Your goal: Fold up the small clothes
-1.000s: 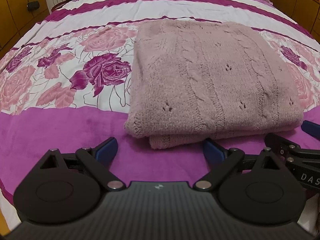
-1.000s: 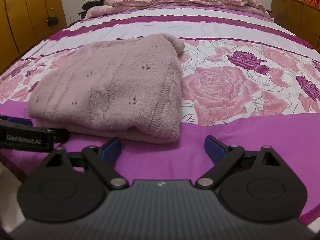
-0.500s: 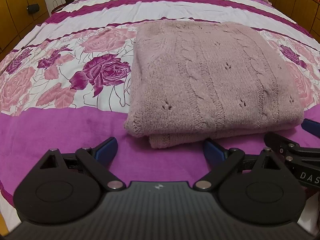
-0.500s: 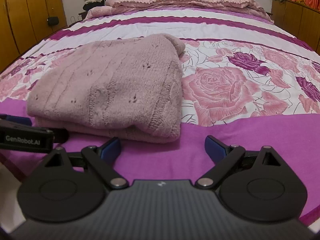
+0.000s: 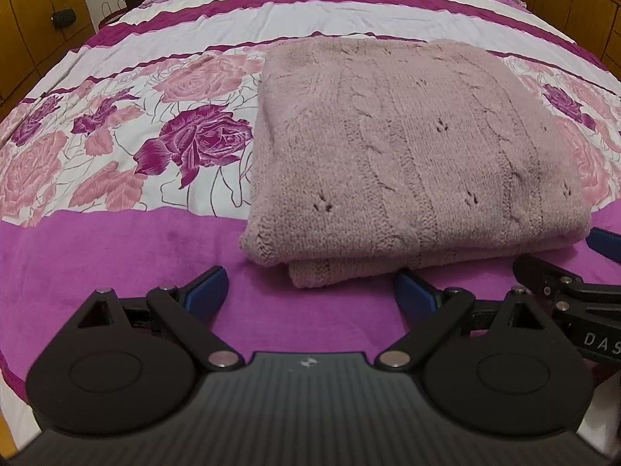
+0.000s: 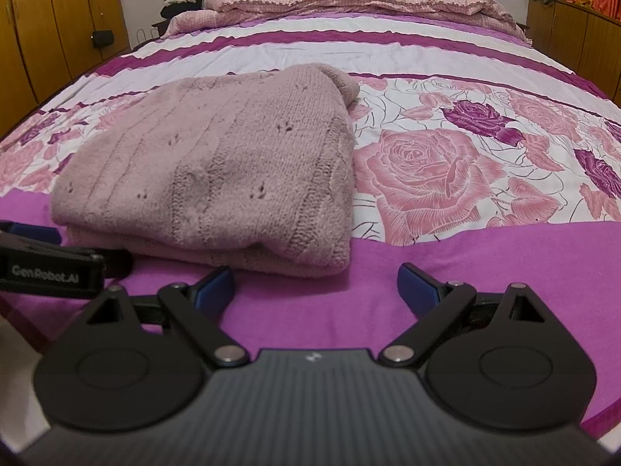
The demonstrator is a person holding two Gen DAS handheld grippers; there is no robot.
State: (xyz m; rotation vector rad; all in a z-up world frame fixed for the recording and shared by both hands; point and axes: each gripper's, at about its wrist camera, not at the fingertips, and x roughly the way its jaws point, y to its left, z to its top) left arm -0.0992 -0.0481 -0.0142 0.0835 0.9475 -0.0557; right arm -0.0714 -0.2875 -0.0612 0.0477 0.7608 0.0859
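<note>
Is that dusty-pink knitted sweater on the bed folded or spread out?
Folded. The dusty-pink knitted sweater forms a compact rectangle, with stacked layers showing along its near edge.

Bare magenta bedspread (image 5: 116, 256) left of the folded sweater (image 5: 411, 155); right tongs (image 5: 574, 268) close beside its right corner

The right gripper (image 5: 605, 256) is cut off by the left view's edge.
</note>
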